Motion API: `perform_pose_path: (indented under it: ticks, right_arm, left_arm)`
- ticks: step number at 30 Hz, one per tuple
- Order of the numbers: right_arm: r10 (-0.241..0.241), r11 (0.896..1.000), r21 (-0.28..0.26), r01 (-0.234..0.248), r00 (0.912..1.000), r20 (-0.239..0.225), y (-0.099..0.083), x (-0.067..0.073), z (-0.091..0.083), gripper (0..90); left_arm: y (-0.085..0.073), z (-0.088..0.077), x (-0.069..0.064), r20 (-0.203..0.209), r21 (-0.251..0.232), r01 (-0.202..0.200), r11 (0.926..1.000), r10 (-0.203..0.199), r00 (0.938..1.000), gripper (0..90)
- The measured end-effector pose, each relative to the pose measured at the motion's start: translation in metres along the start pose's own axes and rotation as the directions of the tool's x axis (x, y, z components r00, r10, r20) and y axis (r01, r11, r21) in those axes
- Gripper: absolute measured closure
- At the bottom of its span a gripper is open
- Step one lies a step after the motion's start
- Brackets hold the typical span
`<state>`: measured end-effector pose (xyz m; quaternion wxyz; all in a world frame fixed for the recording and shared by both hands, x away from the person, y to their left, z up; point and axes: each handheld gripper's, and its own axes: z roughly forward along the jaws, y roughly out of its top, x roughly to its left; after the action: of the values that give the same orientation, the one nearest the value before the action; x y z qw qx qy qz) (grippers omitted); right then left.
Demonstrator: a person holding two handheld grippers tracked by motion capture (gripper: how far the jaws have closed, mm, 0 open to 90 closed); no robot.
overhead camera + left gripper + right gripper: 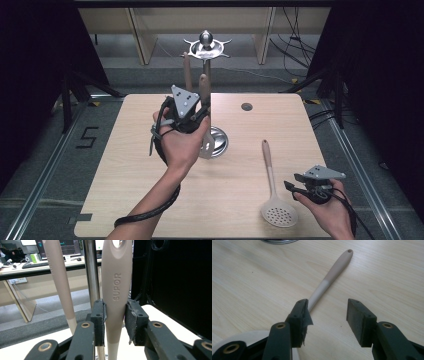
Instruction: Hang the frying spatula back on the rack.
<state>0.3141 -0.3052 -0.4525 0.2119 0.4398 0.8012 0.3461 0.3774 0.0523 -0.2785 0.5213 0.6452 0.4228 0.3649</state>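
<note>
The left gripper [196, 116] clamps the upright handle of a beige utensil [115, 290] just beside the metal rack pole [91, 272] at the counter's [125, 165] middle. The right gripper [295, 186] rests wide, unloaded, near right, beside the slotted skimmer [274, 192].

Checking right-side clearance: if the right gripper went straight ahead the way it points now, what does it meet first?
Probably the skimmer's handle, which runs ahead from beside one pad. The right gripper is open and angled low over the wooden table, so it may graze the tabletop first; depth is unclear. Farther on is the rack's metal base.
</note>
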Motion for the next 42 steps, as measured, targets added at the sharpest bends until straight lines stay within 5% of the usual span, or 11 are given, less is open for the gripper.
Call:
perform_pose_path:
  ticks: [10,20,42]
  right_arm:
    - [0.050,0.999,0.015,-0.050,0.9987,-0.004,0.001,0.004,-0.001,52.2]
    - [0.019,1.000,0.000,-0.019,0.9998,-0.005,0.001,0.002,0.000,52.2]
    - [0.033,0.999,0.017,-0.033,0.9995,-0.002,0.001,0.003,-0.001,52.2]
  left_arm:
    - [0.005,0.001,-0.001,-0.005,-0.006,0.001,1.0000,-0.001,1.0000,69.6]
    - [0.015,0.002,0.000,-0.017,-0.007,0.008,0.9999,-0.008,0.9998,69.5]
    - [0.021,0.011,0.004,-0.035,0.011,0.021,0.9997,-0.021,0.9992,69.5]
